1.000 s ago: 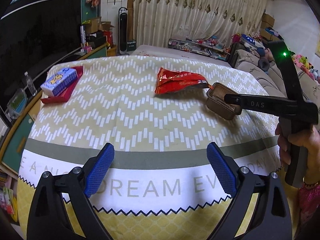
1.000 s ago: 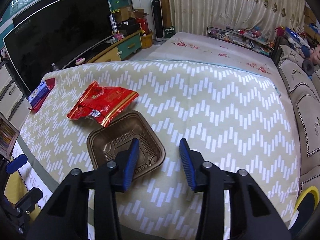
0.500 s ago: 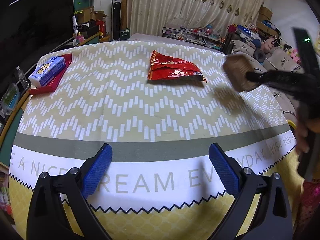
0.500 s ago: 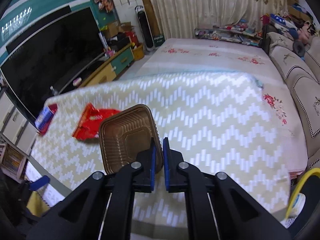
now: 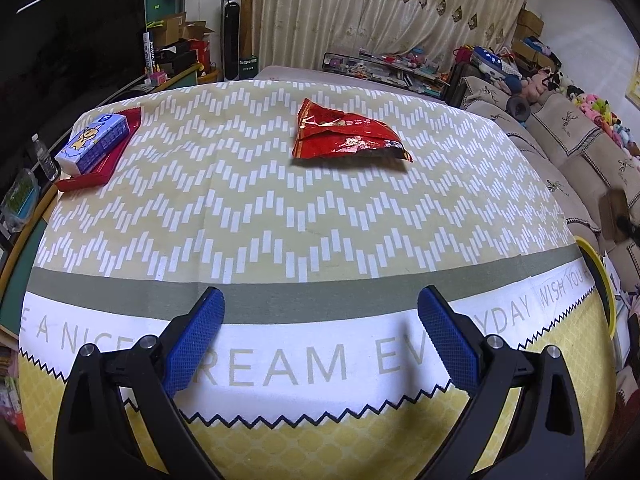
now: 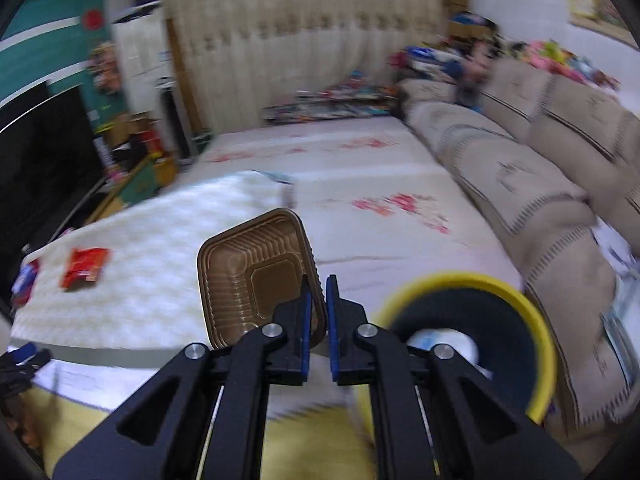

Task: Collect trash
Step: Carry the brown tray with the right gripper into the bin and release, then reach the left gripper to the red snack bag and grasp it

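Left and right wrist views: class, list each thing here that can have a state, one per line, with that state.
Brown plastic tray: lifted, tilted, rim pinched.
Right gripper: shut on the tray.
Left gripper: open, empty, above the tablecloth.
Red snack wrapper: crumpled, lying on the table.
Yellow-rimmed bin: open-topped, something white inside.
Tissue pack: resting in the red dish.

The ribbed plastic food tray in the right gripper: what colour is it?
Brown ribbed plastic food tray, clearest in the right wrist view.
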A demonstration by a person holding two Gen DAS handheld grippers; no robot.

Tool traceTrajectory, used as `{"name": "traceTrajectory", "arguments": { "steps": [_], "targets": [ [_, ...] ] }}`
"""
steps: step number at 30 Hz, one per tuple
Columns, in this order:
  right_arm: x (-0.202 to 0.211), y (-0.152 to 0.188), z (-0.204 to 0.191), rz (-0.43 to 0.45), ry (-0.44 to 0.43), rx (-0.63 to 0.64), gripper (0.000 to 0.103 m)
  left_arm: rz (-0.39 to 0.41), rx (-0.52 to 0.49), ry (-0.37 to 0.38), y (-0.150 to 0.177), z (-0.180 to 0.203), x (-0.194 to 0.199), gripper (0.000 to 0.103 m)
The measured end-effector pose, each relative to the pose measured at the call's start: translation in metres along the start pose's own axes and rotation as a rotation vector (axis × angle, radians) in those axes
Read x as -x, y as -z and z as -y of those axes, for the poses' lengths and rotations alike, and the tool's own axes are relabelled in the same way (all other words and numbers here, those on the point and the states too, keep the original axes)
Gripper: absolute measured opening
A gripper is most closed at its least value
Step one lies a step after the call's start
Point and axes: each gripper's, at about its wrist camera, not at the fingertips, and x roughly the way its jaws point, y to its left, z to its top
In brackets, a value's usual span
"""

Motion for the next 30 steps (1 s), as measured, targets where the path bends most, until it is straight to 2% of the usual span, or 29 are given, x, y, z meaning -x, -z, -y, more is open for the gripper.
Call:
{"name": "traceTrajectory", "arguments": {
  "steps": [4,8,13,14,15,17,20,26,30],
  "targets": [
    [-0.009,0.015,0.041,-0.036,0.089,-0.051,0.007,-0.004,-0.007,-0.006,0.000,0.002,-0.001,0.096],
    [-0.020,0.028,0.074,-0.074,0.134,-0.109,0.007,-0.007,-0.011,-0.008,0.000,0.003,0.000,0.096],
    [-0.038,0.044,0.084,-0.118,0.168,-0.125,0.009,-0.012,-0.020,-0.015,0.000,0.004,-0.002,0.097],
    [-0.039,0.045,0.084,-0.122,0.171,-0.120,0.022,-0.013,-0.021,-0.017,0.000,0.004,-0.003,0.097],
    [-0.041,0.046,0.083,-0.122,0.177,-0.117,0.046,-0.013,-0.023,-0.019,0.000,0.004,-0.003,0.097],
    [-0.037,0.047,0.081,-0.097,0.198,-0.113,0.072,-0.014,-0.024,-0.020,0.000,0.004,-0.003,0.097],
    [-0.026,0.046,0.074,-0.043,0.235,-0.078,0.072,-0.014,-0.027,-0.024,0.000,0.005,-0.003,0.097],
    [-0.014,0.047,0.056,-0.023,0.175,-0.058,0.072,0.002,-0.025,-0.016,0.000,0.009,0.002,0.097],
    [-0.005,0.045,0.049,-0.009,0.147,-0.053,0.072,-0.017,-0.052,-0.026,-0.005,0.022,0.011,0.097]
  ]
}}
